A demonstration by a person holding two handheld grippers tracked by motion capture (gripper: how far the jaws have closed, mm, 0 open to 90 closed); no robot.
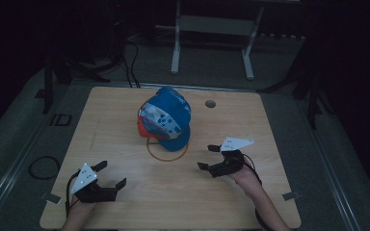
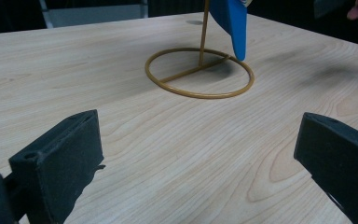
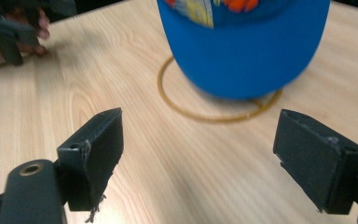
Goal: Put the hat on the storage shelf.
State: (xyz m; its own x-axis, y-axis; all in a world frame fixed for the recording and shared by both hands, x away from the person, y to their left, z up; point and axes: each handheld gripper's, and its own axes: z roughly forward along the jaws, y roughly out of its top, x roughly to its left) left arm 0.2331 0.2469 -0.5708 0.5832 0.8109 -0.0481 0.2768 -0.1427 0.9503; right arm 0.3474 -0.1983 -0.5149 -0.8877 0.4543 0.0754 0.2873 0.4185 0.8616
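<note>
We've got the blue cap perched on its thin wire stand mid-worktop, left tool and right tool both gaping wide near the front edge. Our worry: bump that brim and the light stand probably tips over.

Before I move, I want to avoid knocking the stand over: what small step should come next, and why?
Probably ease the right claw forward toward the blue cap's brim. Both claws are open and apart from the cap, the right one nearer, and the cap sits on a thin wire stand, so a slow approach seems safest.
</note>
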